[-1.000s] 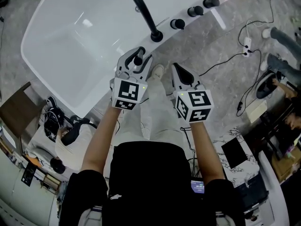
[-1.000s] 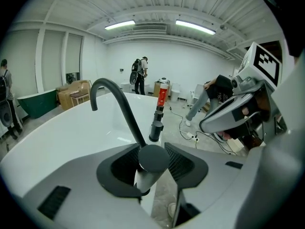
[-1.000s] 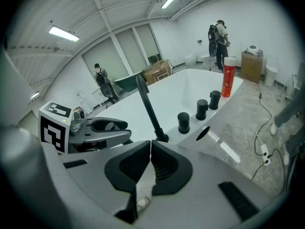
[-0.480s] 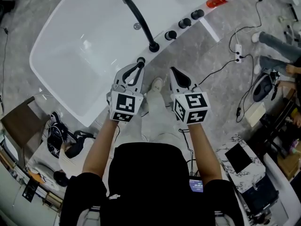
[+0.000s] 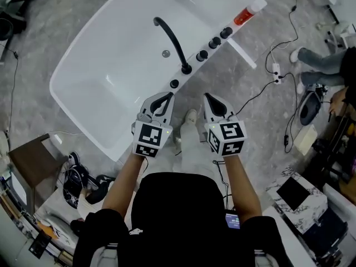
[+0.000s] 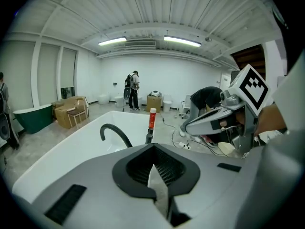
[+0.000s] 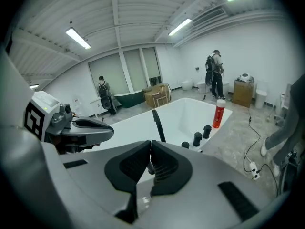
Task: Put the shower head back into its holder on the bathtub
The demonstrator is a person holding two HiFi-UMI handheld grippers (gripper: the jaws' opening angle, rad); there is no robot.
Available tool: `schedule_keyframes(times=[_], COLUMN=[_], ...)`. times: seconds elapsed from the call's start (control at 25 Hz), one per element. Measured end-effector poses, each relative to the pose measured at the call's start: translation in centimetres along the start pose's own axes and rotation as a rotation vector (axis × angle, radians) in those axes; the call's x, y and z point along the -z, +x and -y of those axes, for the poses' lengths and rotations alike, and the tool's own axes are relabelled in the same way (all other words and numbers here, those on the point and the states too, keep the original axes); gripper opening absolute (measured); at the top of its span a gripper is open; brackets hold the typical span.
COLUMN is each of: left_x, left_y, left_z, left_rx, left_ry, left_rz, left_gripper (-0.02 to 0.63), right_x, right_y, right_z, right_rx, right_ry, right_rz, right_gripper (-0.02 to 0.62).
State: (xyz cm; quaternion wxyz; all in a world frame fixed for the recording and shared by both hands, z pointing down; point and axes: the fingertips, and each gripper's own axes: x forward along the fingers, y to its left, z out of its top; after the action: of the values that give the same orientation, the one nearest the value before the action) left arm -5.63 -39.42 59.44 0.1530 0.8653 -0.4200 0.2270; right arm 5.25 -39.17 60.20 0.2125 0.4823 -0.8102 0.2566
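Observation:
The white bathtub lies ahead of me in the head view, with a black curved spout and black knobs along its near rim. The black shower head stands in its holder on that rim, left of the spout's base. My left gripper hangs just short of it, clear of the rim, shut and empty. My right gripper is beside it over the floor, also shut on nothing. The left gripper view shows the spout beyond the closed jaws, and the right gripper view shows the knobs.
A red bottle stands at the rim's far end. Cables and a power strip trail over the grey floor to the right, near another person's legs. A wooden box and clutter sit at the lower left. People stand far off.
The left gripper, open around the shower head's handle a second ago, came off it and closed. Both grippers rose and drew back from the rim. The shower head stays in its holder.

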Motion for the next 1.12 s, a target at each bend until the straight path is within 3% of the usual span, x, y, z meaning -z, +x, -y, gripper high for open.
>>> schedule_keyframes(times=[0.44, 0.84, 1.12], left_x=[-4.4, -8.8, -12.6], left_y=[-10.4, -18.2, -21.6], left_z=[2.2, 4.4, 5.5], left_rx=[0.003, 0.016, -0.021], left_ry=[0.056, 0.125, 0.173], left_rz=[0.134, 0.272, 0.352], left_gripper=[0.014, 0.014, 0.014], right_x=[-3.8, -8.3, -11.8], right_y=[-9.9, -17.6, -21.5], right_z=[-4.1, -9.2, -10.4], right_rx=[0.093, 0.126, 0.130], right_ry=[-0.026, -0.091, -0.136], right_rz=[0.197, 0.379, 0.482], right_gripper=[0.023, 0.023, 0.023])
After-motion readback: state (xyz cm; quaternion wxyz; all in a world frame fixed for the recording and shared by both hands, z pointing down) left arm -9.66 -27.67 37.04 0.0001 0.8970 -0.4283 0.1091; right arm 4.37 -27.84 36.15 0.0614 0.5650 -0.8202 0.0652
